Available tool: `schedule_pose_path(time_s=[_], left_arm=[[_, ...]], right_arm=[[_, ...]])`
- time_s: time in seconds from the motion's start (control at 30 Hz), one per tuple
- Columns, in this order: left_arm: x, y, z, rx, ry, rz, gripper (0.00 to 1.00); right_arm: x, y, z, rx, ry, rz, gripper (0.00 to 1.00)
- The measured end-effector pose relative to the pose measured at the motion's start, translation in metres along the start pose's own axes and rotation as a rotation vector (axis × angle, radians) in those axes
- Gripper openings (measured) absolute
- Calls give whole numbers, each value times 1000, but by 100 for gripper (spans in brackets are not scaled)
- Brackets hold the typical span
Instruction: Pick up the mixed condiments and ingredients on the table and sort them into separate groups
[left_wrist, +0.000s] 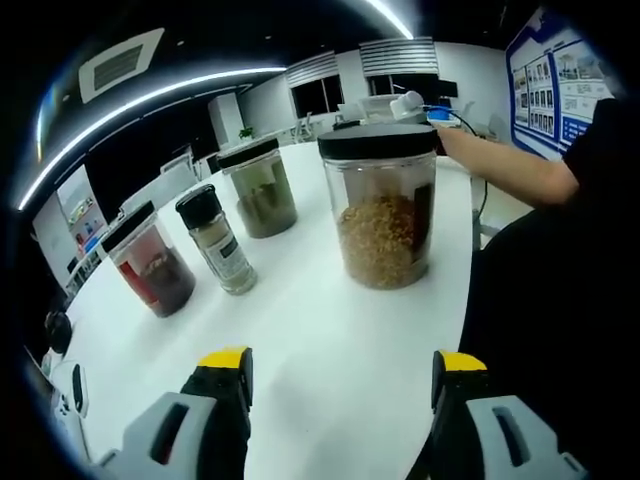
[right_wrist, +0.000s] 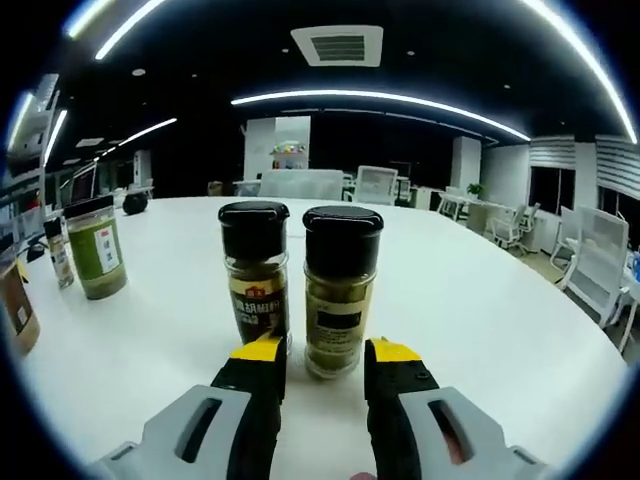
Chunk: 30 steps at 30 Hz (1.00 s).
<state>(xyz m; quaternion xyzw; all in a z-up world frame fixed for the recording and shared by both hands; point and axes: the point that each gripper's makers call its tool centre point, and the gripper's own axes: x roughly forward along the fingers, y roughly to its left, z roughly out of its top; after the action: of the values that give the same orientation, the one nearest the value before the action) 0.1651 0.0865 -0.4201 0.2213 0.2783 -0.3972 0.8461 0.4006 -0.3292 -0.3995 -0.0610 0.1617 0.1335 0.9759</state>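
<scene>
Condiment jars and spice bottles stand on a wide white tabletop (left_wrist: 330, 350) that curves through the lower half of both views.

In the left gripper view, the largest container is a clear jar with a black lid (left_wrist: 381, 205), holding tan granules, upright at centre right. To its left and higher in the frame stands a jar of greenish dried leaves (left_wrist: 259, 187), also black-lidded. At the left of the frame a jar with dark reddish contents (left_wrist: 150, 260) leans with the fisheye. Between those two stands a slim shaker bottle with a black cap (left_wrist: 217, 240), filled with pale powder. All four stand apart from one another. At the upper right a person's forearm (left_wrist: 505, 165) reaches across the tabletop's far edge. The left gripper (left_wrist: 340, 375) rises from the bottom with its yellow-tipped jaws spread wide, released and grasping nothing; the granule jar sits beyond them.

In the right gripper view, two black-capped spice bottles stand just beside each other at centre: a dark-filled bottle (right_wrist: 255, 275) on the left and a yellow-green bottle (right_wrist: 340, 290) on the right. The right gripper (right_wrist: 325, 355) has its jaws on either side of the yellow-green bottle's base; I cannot tell whether they press on it. At the left edge stands a green-labelled jar (right_wrist: 95, 247) with a small bottle (right_wrist: 60, 250) beside it.
</scene>
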Motion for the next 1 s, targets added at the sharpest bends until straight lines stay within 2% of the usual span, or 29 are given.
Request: schedule_pose_path(time_s=[0.27,0.43,0.57,1.0], left_arm=[[0,2,-2,-7,2,4,72],[0,2,-1,-5,1,3,72],[-2,3,-1,-4,-1,9,72],[-6,8,-1,-8,-2,24,72]], right_arm=[[-18,6,9,27,-24,25,35],[-25,21,18,51,-57,91,37],[-28,24,21,43,-65,92,37],[-38,23,17,56,-68,100,37]])
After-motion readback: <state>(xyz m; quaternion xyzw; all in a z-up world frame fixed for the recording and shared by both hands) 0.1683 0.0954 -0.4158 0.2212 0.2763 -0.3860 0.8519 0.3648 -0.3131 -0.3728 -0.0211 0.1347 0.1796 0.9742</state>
